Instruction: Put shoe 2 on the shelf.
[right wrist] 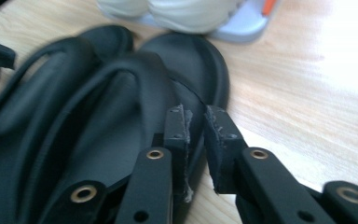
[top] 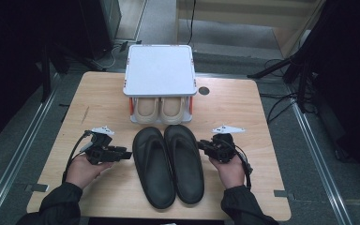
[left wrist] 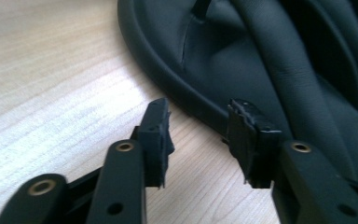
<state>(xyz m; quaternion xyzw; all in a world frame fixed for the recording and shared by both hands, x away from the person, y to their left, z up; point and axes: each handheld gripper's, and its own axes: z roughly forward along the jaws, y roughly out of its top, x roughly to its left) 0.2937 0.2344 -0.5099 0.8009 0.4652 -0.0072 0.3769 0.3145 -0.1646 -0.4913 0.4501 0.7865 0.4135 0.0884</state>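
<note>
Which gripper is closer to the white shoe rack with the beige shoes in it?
The right, though only slightly. The right gripper sits just below and right of the shoe rack; the left gripper sits lower and farther off to its left, beside the black sandals.

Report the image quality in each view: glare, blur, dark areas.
High view: evenly lit table, sharp black sandals, surroundings in deep shadow. Left gripper view: the left gripper is fairly crisp, the sandal rim soft. Right gripper view: glare washes out the wood at upper right, and the beige shoes are blurred.

Table lit from above, surroundings dark; gripper views soft, right-side glare.
</note>
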